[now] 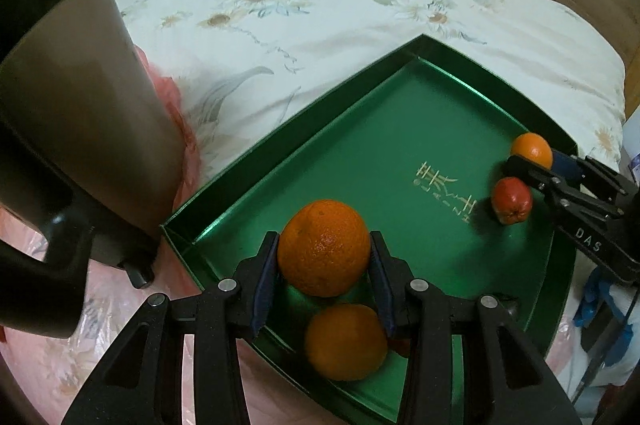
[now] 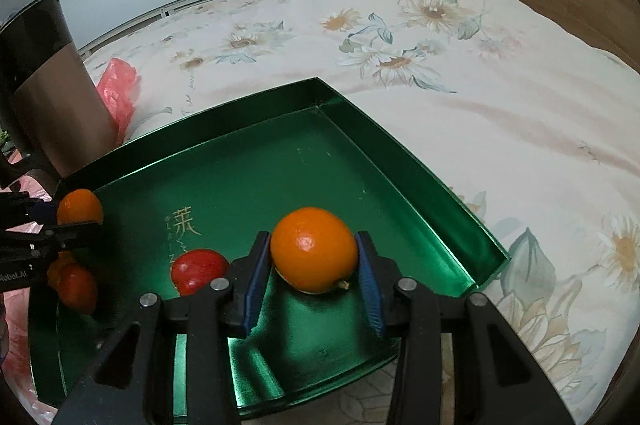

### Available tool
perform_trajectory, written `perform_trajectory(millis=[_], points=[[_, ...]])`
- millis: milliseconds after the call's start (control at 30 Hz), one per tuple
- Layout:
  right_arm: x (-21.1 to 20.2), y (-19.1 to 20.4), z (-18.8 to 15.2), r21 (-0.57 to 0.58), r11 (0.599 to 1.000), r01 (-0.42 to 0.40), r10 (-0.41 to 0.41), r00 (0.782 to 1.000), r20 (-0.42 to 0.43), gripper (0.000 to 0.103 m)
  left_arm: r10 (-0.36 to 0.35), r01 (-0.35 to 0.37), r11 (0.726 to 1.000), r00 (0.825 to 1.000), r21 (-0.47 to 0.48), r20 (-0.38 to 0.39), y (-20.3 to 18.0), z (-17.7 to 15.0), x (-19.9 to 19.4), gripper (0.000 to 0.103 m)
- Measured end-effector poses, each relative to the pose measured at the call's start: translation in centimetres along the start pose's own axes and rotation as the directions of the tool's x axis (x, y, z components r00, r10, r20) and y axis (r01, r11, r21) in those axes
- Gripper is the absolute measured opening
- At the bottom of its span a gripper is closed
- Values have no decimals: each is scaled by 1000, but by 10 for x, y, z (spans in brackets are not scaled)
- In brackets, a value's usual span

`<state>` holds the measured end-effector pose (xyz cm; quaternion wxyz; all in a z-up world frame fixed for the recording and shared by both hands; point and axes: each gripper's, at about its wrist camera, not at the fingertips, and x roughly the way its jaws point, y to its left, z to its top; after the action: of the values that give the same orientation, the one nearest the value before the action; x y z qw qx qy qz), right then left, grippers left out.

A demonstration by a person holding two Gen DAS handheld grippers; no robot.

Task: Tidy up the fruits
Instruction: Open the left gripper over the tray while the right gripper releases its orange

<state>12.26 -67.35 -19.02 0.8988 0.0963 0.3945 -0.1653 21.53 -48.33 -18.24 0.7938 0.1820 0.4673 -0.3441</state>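
From the left wrist, our left tool (image 1: 324, 253) grips a large orange (image 1: 323, 247) over the green tray (image 1: 280, 153); "DAS" shows on our right tool (image 1: 534, 161). From the right wrist, it clamps a smooth orange (image 2: 314, 249); "Robot.AI" marks the left.
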Motion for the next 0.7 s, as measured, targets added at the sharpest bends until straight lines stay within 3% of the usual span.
perform_trajectory(millis=[233,267,333,400,467,700], points=[[-4,1,-1,4,1000,25,-25,1000,4,55,24,-24,999,1000,22,-3,-5,0,-2,39],[-6,1,-1,8,1000,30,-30,999,9,78,28,-28,999,1000,29,1,-6,0,-3,39],[-14,-1,-1,22,999,37,-37,999,32,102,36,-37,998,999,42,14,-9,0,-8,39],[-19,-1,0,20,999,42,-43,998,36,103,38,-39,998,999,52,24,-11,-1,-14,40],[-25,1,1,20,999,49,-49,998,35,103,40,-43,998,998,52,55,-12,-2,-26,56],[-64,5,-1,61,997,47,-51,996,67,103,6,-14,999,990,51,144,-9,-3,-80,56]])
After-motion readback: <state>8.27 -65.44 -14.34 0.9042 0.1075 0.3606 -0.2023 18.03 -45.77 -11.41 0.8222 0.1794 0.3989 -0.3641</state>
